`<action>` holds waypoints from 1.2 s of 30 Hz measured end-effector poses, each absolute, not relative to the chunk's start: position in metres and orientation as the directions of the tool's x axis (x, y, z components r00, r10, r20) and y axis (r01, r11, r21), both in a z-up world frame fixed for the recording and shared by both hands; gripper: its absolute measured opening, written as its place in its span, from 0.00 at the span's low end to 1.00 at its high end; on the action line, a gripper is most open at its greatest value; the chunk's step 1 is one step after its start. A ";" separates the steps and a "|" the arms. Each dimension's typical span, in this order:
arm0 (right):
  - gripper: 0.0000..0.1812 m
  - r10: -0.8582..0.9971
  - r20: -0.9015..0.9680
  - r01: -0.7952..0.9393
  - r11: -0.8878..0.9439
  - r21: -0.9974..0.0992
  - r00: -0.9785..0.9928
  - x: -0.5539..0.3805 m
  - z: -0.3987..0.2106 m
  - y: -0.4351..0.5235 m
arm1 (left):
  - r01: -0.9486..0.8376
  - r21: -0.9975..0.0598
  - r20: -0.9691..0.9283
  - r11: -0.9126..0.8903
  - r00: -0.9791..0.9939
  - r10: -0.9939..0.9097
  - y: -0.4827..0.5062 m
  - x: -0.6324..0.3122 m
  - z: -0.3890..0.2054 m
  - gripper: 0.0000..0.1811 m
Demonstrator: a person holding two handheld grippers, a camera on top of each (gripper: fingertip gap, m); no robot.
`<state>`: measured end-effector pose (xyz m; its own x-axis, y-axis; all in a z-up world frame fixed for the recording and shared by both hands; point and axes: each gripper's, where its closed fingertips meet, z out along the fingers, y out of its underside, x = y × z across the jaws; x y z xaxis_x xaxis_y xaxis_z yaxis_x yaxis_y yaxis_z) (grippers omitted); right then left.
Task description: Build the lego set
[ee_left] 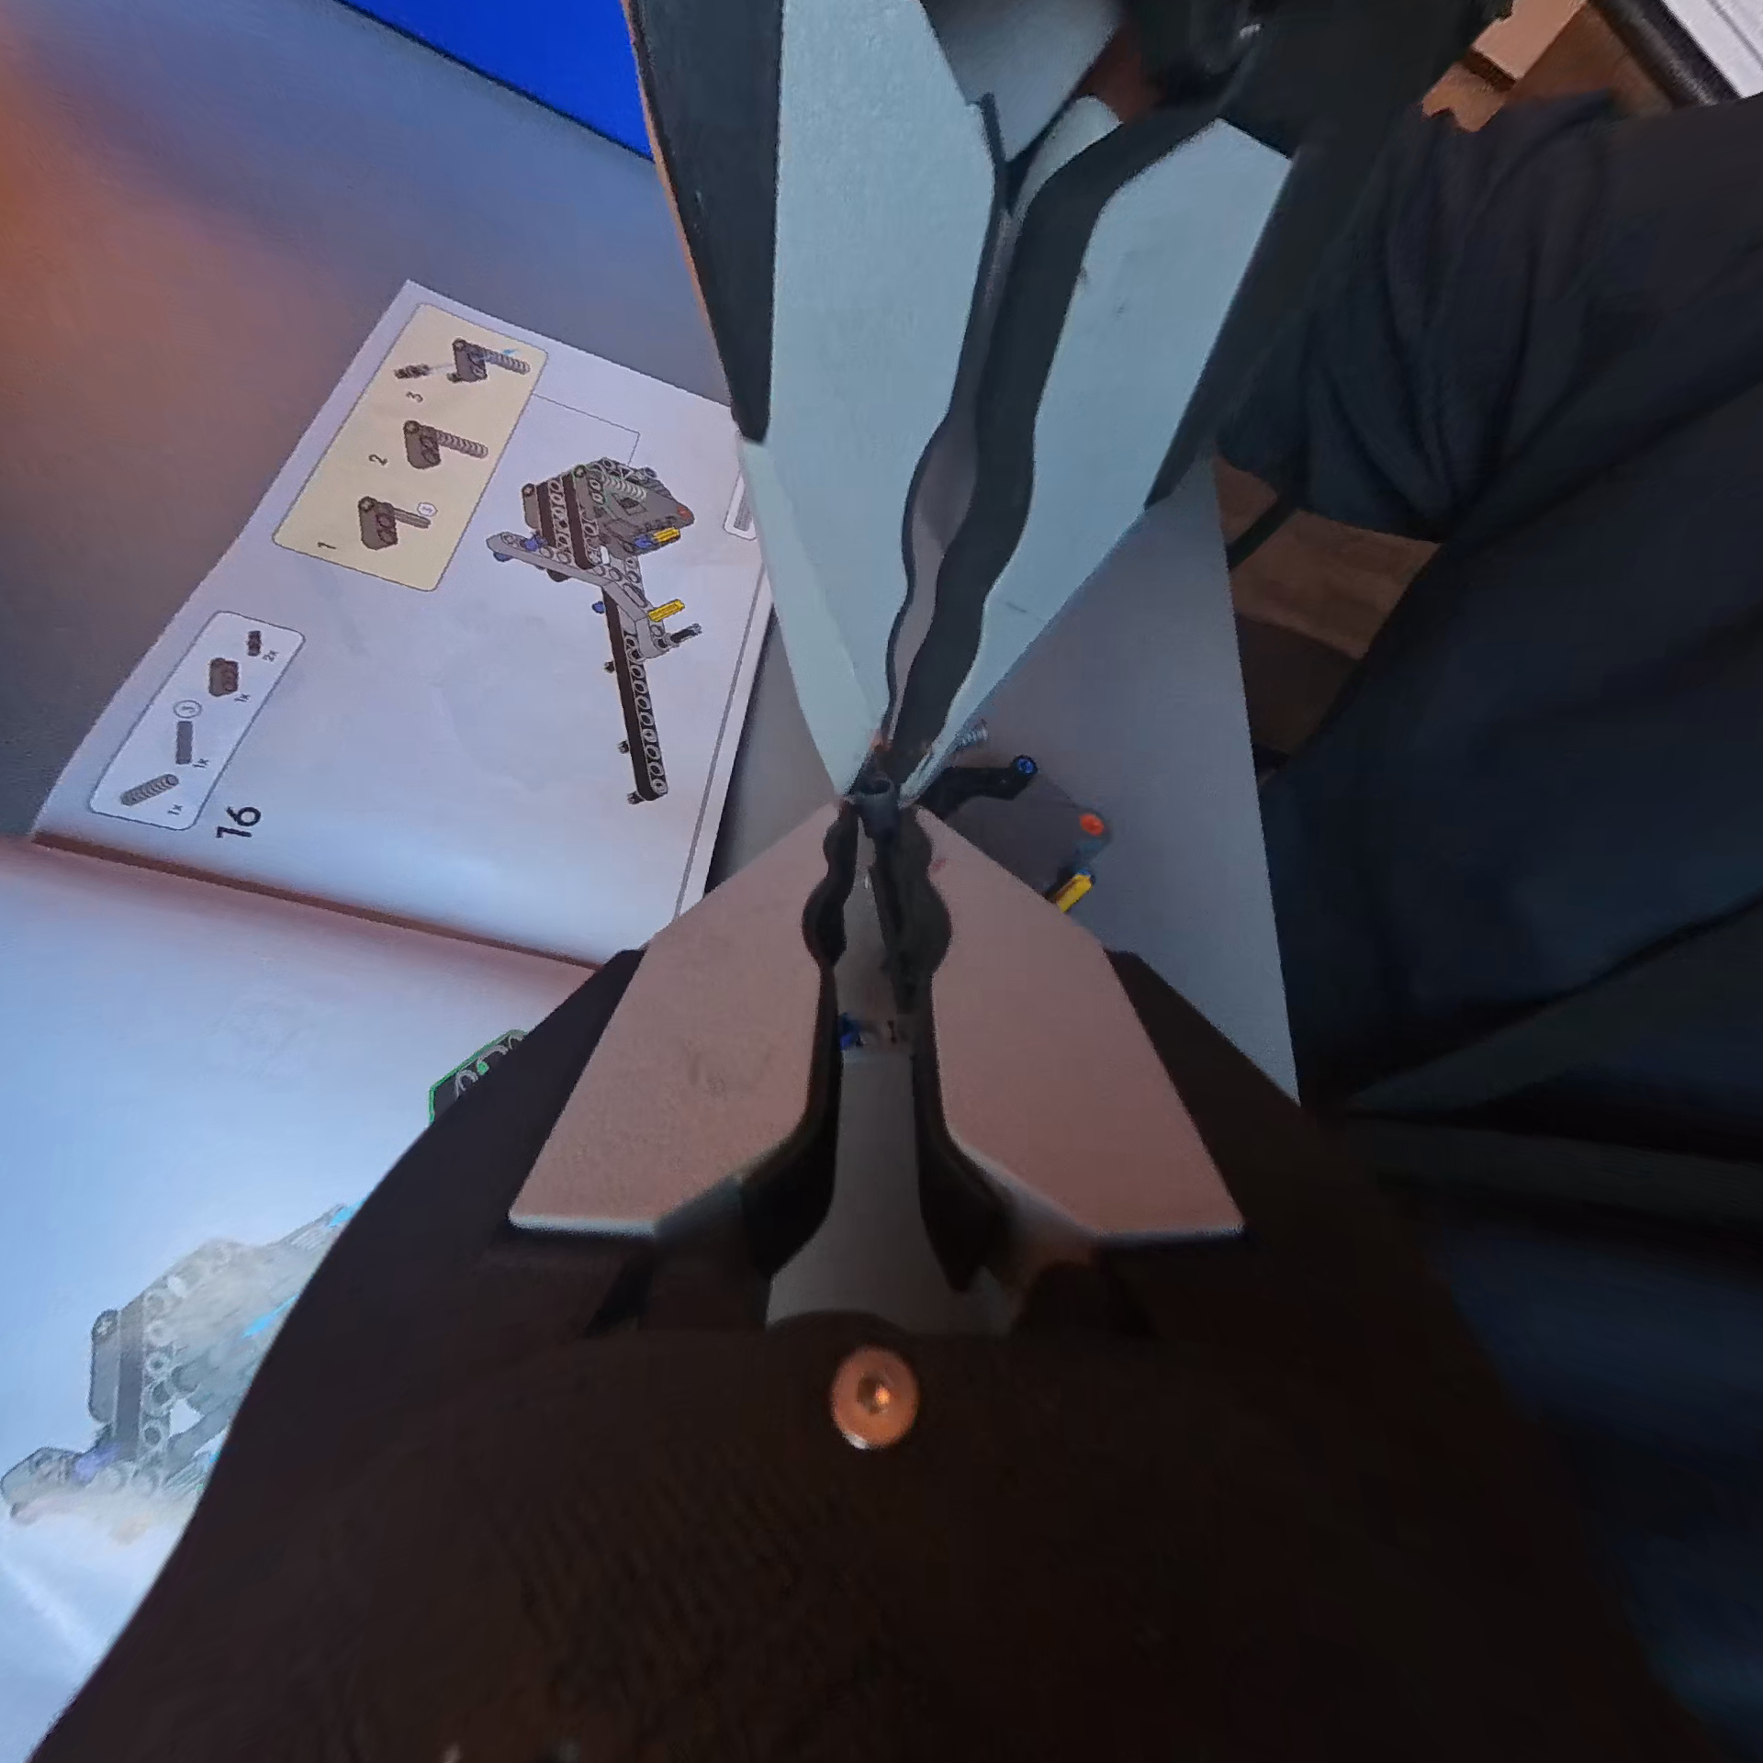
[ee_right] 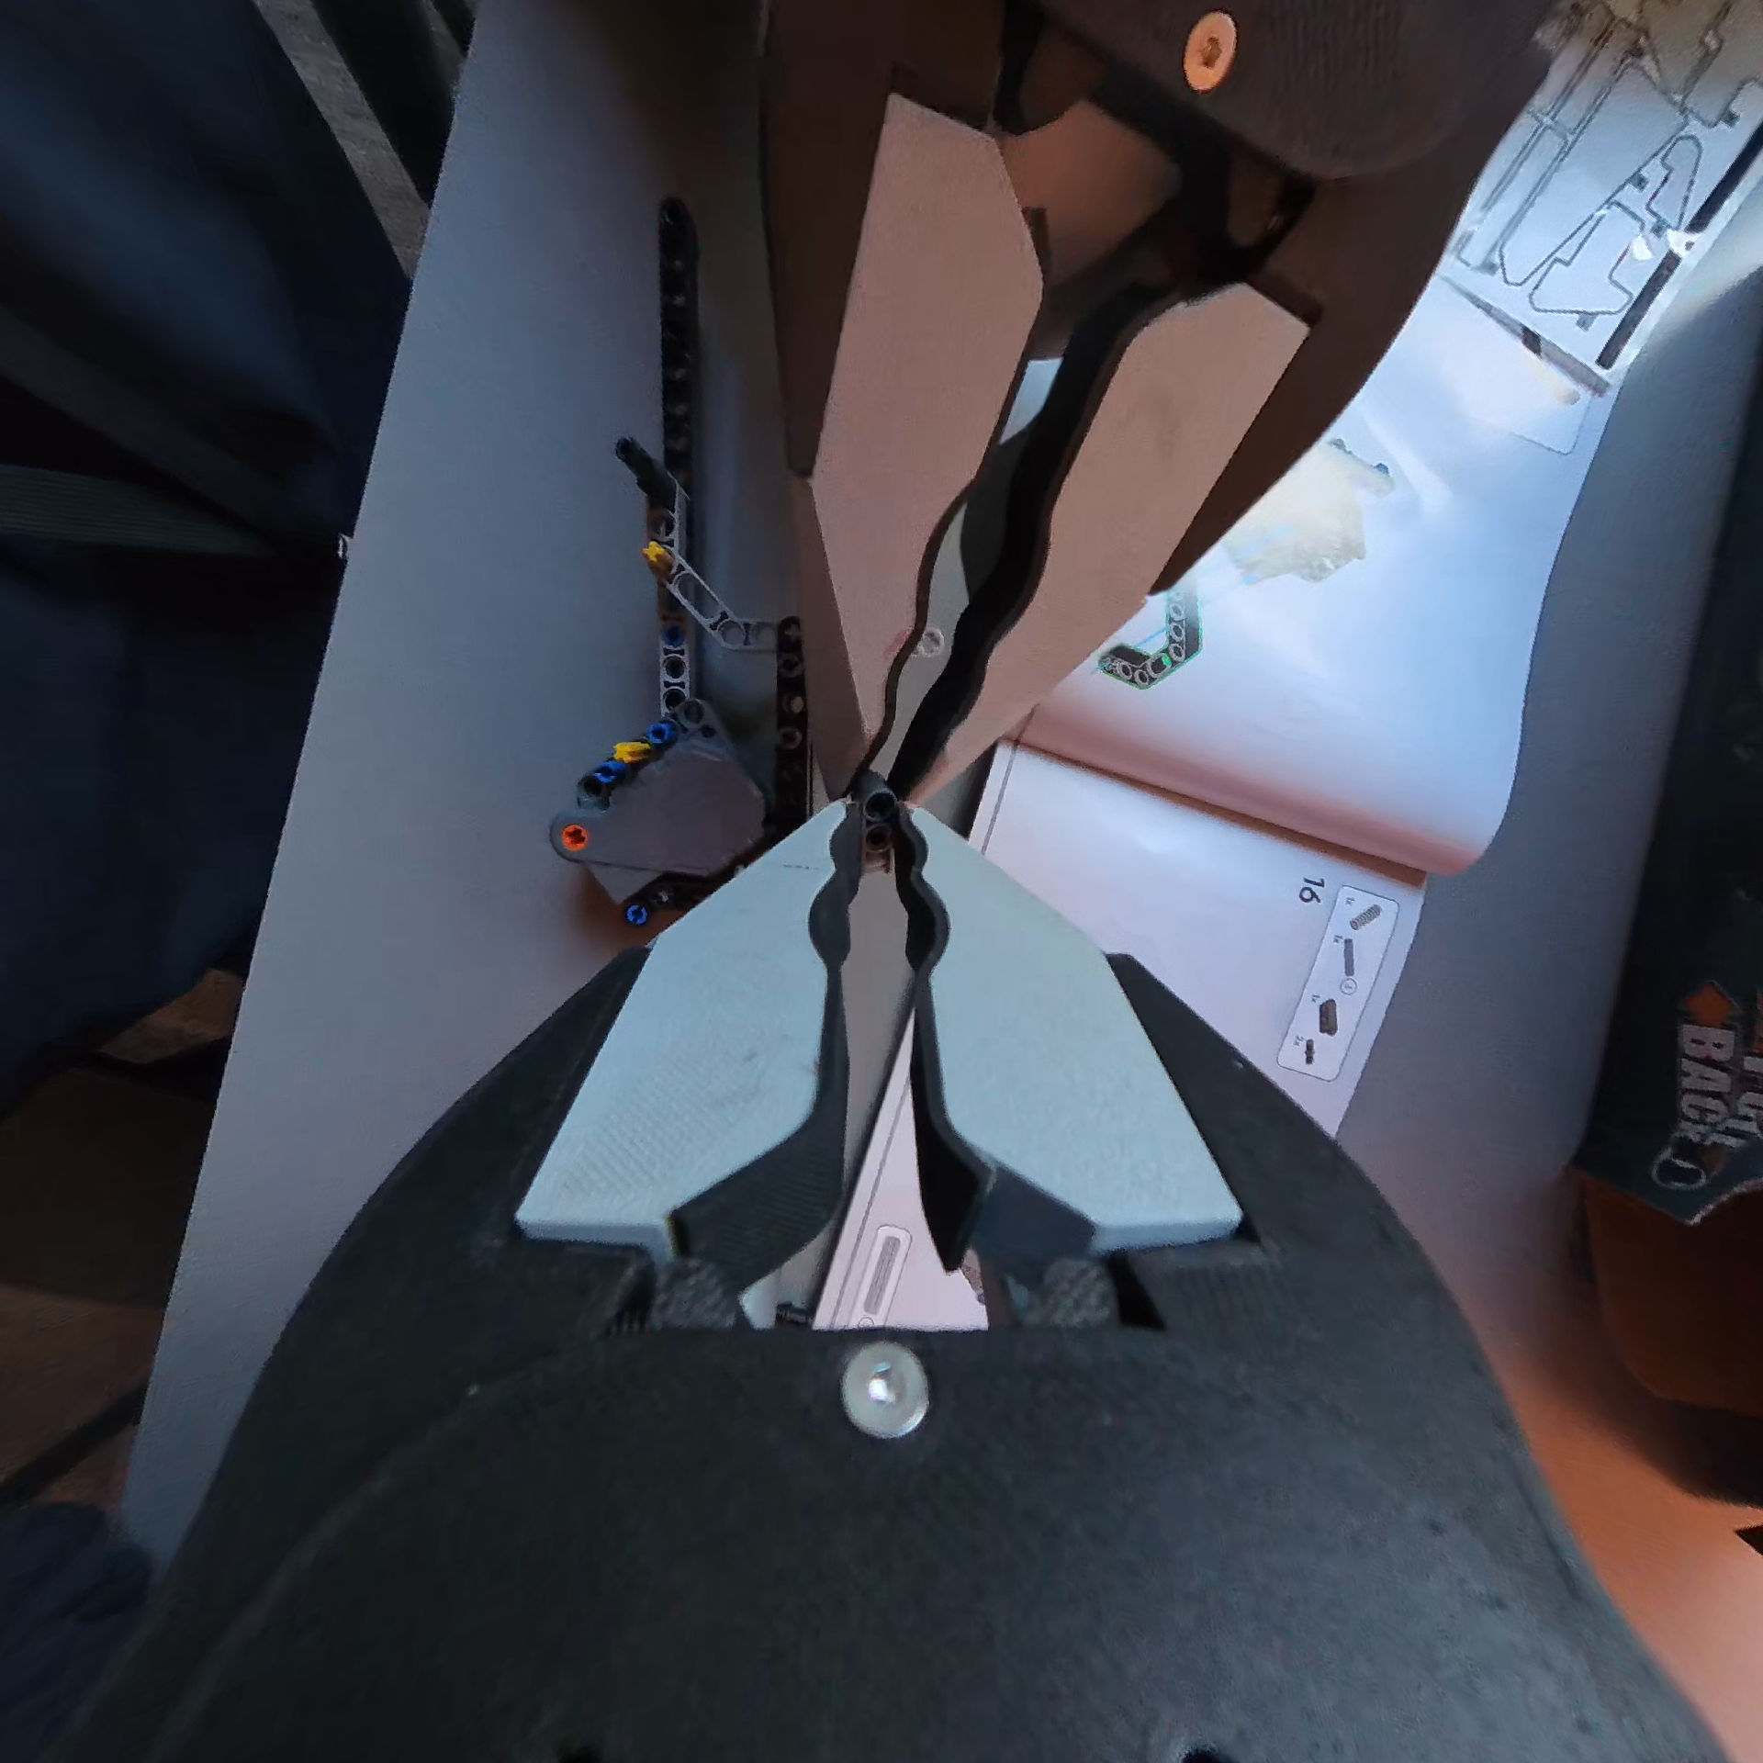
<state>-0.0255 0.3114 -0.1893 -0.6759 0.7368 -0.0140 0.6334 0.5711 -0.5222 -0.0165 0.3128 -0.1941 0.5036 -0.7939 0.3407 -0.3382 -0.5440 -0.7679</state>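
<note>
Dark plastic, small and stiff, the connector piece (ee_right: 878, 811) hangs above the bench (ee_right: 458, 668), pinched tip to tip by the left gripper (ee_left: 882, 840) and right gripper (ee_right: 878, 830), jaws narrow on it. Light and slippery; grip its flats. Only the right wrist view shows the part-built model (ee_right: 668, 811) whole.

Left gripper (ee_left: 882, 811), right gripper (ee_right: 880, 820) tip-to-tip, both clamped.

Matt plastic tongs (ee_right: 876, 811) with grainy printed texture, glossy paper booklet (ee_left: 401, 611), smooth plastic lego assembly (ee_right: 668, 811).
</note>
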 end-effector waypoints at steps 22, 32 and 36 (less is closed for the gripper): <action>0.03 0.769 -0.048 0.623 0.477 -0.621 -0.637 -0.031 -0.172 0.322 | -0.268 -0.862 0.237 -0.429 0.535 -0.811 0.326 -0.022 -0.173 0.03; 0.03 0.772 -0.059 0.617 0.457 -0.640 -0.633 -0.033 -0.173 0.323 | -0.273 -0.860 0.231 -0.432 0.546 -0.805 0.328 -0.024 -0.175 0.03; 0.03 0.762 -0.039 0.612 0.487 -0.623 -0.646 -0.032 -0.176 0.321 | -0.280 -0.852 0.242 -0.442 0.537 -0.808 0.326 -0.023 -0.177 0.03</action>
<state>-0.0319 0.3214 -0.1757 -0.6464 0.7620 -0.0392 0.6121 0.4872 -0.6228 -0.0228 0.3257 -0.1774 0.5373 -0.8080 0.2419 -0.2804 -0.4416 -0.8522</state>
